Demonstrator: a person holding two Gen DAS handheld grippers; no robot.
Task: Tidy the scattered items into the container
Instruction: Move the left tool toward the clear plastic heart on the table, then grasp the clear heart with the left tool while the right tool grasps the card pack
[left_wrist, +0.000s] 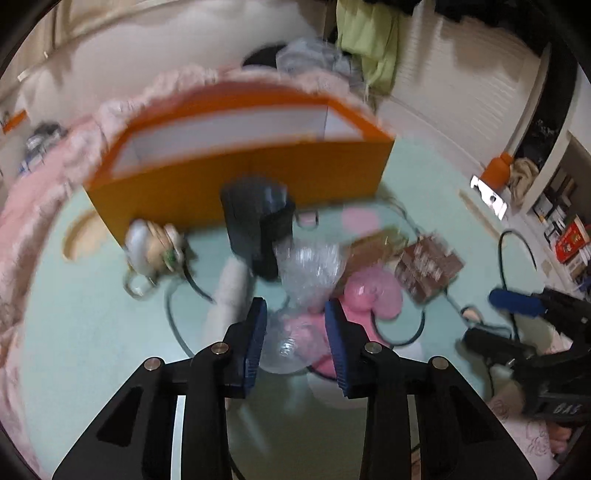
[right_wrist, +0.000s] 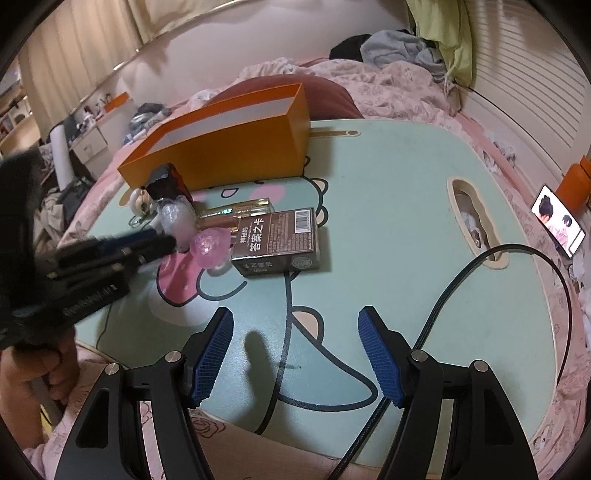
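Note:
An orange open box (left_wrist: 236, 173) (right_wrist: 236, 147) stands at the far side of the mint cartoon lap table (right_wrist: 406, 206). In front of it lie a clear bubble-wrapped bundle (left_wrist: 306, 273) (right_wrist: 177, 218), a dark bottle (left_wrist: 258, 225) (right_wrist: 166, 184), a pink translucent heart-shaped item (left_wrist: 369, 295) (right_wrist: 210, 247), a brown card box (left_wrist: 428, 269) (right_wrist: 280, 240) and a gold box (right_wrist: 236, 214). My left gripper (left_wrist: 297, 336) (right_wrist: 155, 240) has its jaws around the bubble-wrapped bundle; the blur hides whether they press it. My right gripper (right_wrist: 295, 354) is open and empty above the table's near part.
A round white and tan trinket (left_wrist: 155, 247) lies left of the bottle. A black cable (right_wrist: 480, 295) crosses the table's right side. A phone (right_wrist: 557, 225) with a lit screen lies at the far right. Pink bedding (right_wrist: 388, 92) surrounds the table.

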